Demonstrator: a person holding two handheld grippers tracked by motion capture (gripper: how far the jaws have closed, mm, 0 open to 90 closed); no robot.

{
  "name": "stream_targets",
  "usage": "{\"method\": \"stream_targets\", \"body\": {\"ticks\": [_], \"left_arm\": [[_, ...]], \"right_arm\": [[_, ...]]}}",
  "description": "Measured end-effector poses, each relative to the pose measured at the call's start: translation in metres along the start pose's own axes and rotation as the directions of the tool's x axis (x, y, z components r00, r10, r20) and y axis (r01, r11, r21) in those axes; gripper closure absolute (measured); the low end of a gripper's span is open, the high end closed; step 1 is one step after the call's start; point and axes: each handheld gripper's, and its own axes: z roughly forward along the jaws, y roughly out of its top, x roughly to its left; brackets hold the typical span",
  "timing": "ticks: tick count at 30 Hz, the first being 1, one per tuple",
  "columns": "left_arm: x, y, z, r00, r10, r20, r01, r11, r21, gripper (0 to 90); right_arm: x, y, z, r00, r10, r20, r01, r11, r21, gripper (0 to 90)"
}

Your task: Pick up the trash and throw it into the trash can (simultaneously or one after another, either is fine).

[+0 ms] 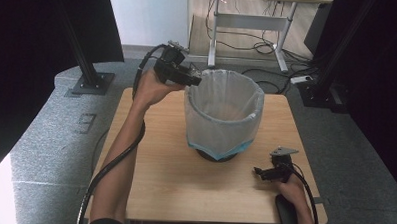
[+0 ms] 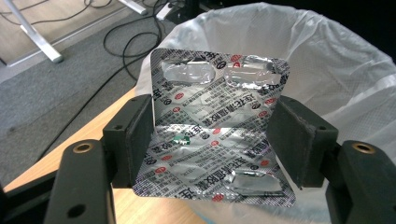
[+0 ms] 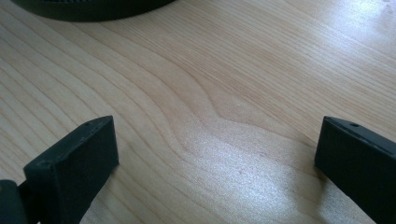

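Left gripper (image 2: 212, 135) clamped on a bent foil blister pack (image 2: 215, 135) pinched between its pads, lined bin (image 2: 336, 70) just beyond, right gripper (image 3: 215, 158) wide apart, empty, low over table (image 3: 224, 84)

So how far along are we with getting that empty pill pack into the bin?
Done: the left gripper has the foil pill pack clamped between its jaws, lifted off the table and up at the rim of the lined bin. In hand: carrying it over the opening. Left: move it over the bag and let go. The right gripper sits open and empty, low over the table.
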Motion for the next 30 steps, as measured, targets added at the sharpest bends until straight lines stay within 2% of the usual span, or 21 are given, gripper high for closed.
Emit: {"method": "stream_targets", "body": {"ticks": [8, 20, 27, 30], "left_arm": [[-0.009, 0.011, 0.011, 0.9998, 0.01, 0.015, -0.01, 0.9999, -0.009, 32.9], [-0.024, 0.025, 0.036, 0.9985, 0.049, 0.024, -0.049, 0.9986, 0.02, 32.8], [-0.032, 0.031, 0.052, 0.9979, 0.049, 0.042, -0.05, 0.9985, 0.024, 32.6], [-0.035, 0.033, 0.059, 0.9975, 0.06, 0.038, -0.062, 0.9973, 0.039, 32.2]], "right_arm": [[0.0, 0.0, 0.0, 1.0, 0.0, -0.001, 0.0, 1.0, 0.0, 0.0], [0.0, 0.0, 0.0, 1.0, -0.002, -0.002, 0.002, 1.0, 0.0, 0.0], [0.0, 0.0, 0.0, 1.0, -0.004, -0.004, 0.004, 1.0, 0.0, 0.0], [0.0, 0.0, 0.0, 1.0, -0.004, -0.005, 0.004, 1.0, 0.0, 0.0]]}}
